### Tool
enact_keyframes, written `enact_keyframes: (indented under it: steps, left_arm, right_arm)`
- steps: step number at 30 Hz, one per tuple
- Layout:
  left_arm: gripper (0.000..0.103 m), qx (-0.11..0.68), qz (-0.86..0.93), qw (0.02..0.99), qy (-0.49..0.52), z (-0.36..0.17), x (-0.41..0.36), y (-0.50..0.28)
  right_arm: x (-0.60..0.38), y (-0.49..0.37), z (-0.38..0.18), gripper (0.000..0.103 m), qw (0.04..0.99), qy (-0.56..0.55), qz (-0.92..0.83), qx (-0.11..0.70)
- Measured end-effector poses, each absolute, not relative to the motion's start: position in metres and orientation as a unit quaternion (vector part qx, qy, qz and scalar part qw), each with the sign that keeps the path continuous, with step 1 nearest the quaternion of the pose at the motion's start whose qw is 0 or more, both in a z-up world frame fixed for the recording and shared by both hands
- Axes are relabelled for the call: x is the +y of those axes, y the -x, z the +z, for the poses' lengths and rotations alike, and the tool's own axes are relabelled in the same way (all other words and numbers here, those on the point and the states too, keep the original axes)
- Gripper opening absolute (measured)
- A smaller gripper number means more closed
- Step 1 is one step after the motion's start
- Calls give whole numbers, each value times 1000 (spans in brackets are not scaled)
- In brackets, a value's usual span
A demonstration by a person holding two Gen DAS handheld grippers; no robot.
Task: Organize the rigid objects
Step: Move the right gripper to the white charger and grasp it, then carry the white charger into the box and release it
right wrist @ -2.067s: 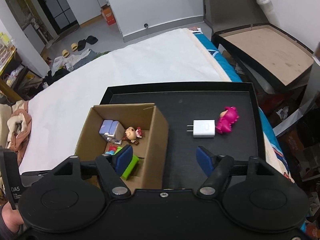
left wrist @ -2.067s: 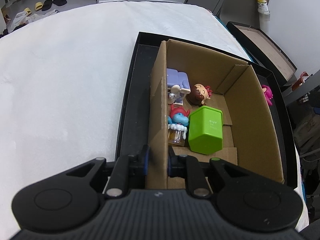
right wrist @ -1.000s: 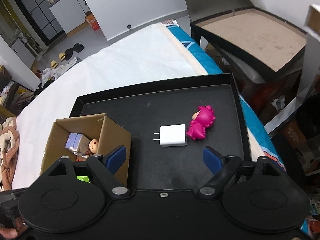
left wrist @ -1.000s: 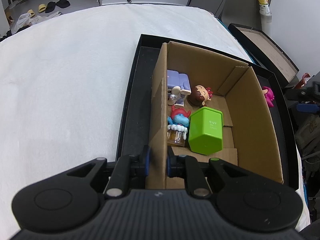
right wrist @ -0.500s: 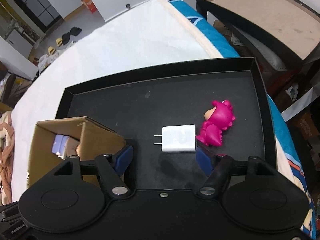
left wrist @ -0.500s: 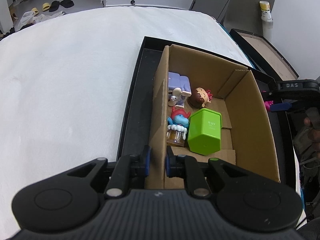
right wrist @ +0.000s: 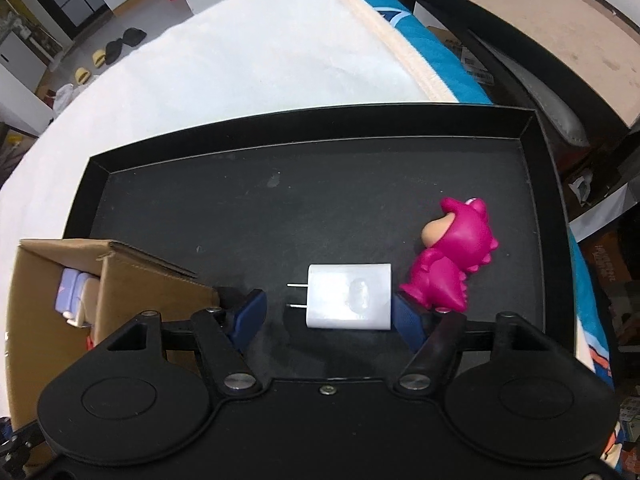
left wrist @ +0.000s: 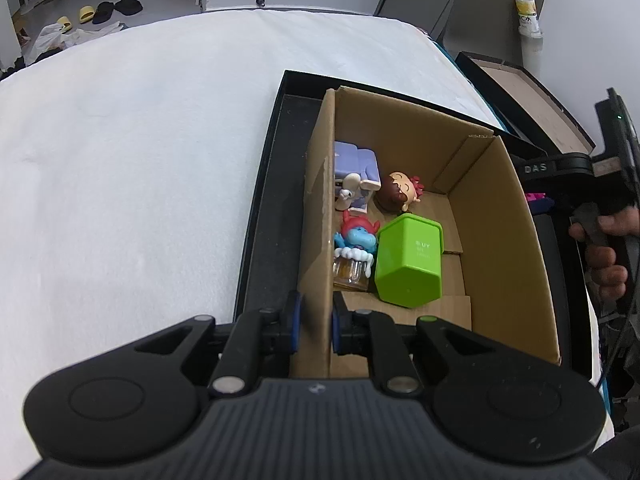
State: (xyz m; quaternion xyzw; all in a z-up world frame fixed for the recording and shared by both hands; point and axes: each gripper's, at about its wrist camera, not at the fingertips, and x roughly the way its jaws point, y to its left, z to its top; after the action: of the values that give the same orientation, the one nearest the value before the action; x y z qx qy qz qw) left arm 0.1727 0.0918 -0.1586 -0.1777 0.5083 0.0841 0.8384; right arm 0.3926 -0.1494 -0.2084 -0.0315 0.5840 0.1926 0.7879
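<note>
1. Right wrist view: the white charger (right wrist: 348, 297) lies flat on the floor of the black tray (right wrist: 256, 216); its long axis runs left to right across the picture, and its 2 prongs point left, toward the cardboard box (right wrist: 132, 280).
2. Right gripper (right wrist: 325, 314) stands half open with the charger between its 2 blue pads; the right pad sits against the charger's blunt end, while the left pad stands apart from the prong tips (a clear gap shows there), so the pads do not yet clamp it.
3. Pink dinosaur figure (right wrist: 456, 256) lies on its side just right of the charger, its feet close to the right pad and its head pointing away up the tray; whether it touches the charger cannot be told.
4. Left wrist view: the left gripper (left wrist: 314, 322) is closed narrow on the box's near left wall, 1 pad outside and 1 inside.
5. Inside the box lie a green container (left wrist: 410, 260) tipped on its side with its base toward the camera, a blue figure (left wrist: 356, 238) on a clear stand, a brown-haired figure (left wrist: 400, 194) and a purple-and-white toy (left wrist: 356, 176); the last 3 sit along the left wall and far end.
</note>
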Motion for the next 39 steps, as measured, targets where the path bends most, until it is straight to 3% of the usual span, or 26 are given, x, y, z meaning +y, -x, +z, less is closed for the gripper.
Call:
enact_keyframes:
  steps: [5, 6, 39]
  left_arm:
    - [14, 509, 86, 838, 180, -159, 92, -174]
    - [14, 508, 87, 838, 181, -159, 92, -174]
    - [14, 505, 94, 839, 178, -158, 90, -172]
  right_arm:
    - [-139, -394, -218, 69, 788, 56, 181, 585]
    - [-137, -393, -219, 61, 790, 65, 179, 583]
    - [-176, -321, -127, 60, 822, 54, 168, 541]
